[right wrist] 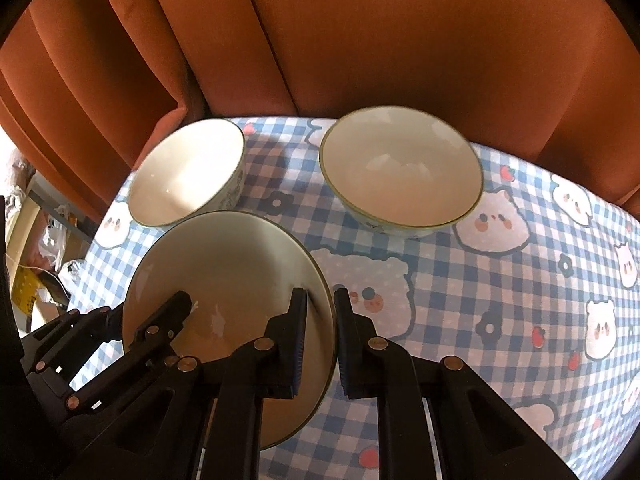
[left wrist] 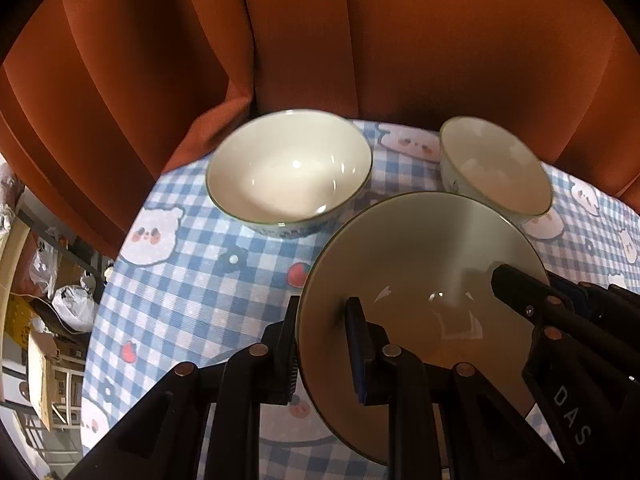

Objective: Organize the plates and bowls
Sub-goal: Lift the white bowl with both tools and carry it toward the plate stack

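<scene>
L gripper (left wrist: 320, 344) and R gripper (right wrist: 322, 340) each clamp opposite rims of one plate (left wrist: 420, 264), empty, prob. just off the checked tablecloth (right wrist: 500, 292). Two bowls, left bowl (left wrist: 288, 172) & right bowl (right wrist: 400, 172), sit behind it, both empty.

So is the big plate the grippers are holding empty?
Empty. The plate shows only bare glazed surface and light glints, with the left gripper and right gripper clamping its rim.

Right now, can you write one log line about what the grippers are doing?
left gripper: shut on round cream ceramic plate | right gripper: shut on opposite rim | two cream bowls: on checked tablecloth
</scene>
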Demonstrator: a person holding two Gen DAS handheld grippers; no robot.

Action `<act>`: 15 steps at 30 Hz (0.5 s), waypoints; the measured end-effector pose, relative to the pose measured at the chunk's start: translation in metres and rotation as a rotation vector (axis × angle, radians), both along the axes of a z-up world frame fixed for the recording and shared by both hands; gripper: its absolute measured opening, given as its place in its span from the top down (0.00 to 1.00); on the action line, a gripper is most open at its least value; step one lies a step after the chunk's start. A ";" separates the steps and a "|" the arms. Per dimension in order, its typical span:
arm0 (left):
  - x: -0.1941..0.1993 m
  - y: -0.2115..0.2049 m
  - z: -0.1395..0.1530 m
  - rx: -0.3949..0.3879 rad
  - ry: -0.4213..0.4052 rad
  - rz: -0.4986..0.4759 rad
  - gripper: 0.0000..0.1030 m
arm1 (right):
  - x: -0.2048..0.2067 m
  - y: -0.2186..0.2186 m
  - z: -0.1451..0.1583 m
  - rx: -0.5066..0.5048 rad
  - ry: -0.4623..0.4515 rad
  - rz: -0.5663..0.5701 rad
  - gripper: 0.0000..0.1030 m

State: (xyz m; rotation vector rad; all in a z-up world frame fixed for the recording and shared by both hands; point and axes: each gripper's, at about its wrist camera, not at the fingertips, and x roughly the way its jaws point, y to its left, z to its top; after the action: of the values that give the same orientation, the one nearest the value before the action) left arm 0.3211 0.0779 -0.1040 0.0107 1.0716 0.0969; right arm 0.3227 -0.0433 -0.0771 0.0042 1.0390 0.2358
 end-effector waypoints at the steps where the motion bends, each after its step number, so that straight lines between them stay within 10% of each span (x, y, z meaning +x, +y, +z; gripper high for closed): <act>1: -0.002 -0.001 0.004 0.003 -0.008 -0.003 0.82 | -0.002 -0.001 0.004 0.004 -0.004 -0.002 0.84; 15: -0.049 -0.031 0.060 -0.004 -0.108 -0.089 0.82 | -0.065 -0.032 0.061 0.003 -0.106 -0.079 0.84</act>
State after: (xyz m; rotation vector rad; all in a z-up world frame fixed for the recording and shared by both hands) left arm 0.2717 0.0466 -0.0437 0.0496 0.9622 0.0149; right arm 0.2580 -0.0757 -0.0164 0.0355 0.9311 0.1641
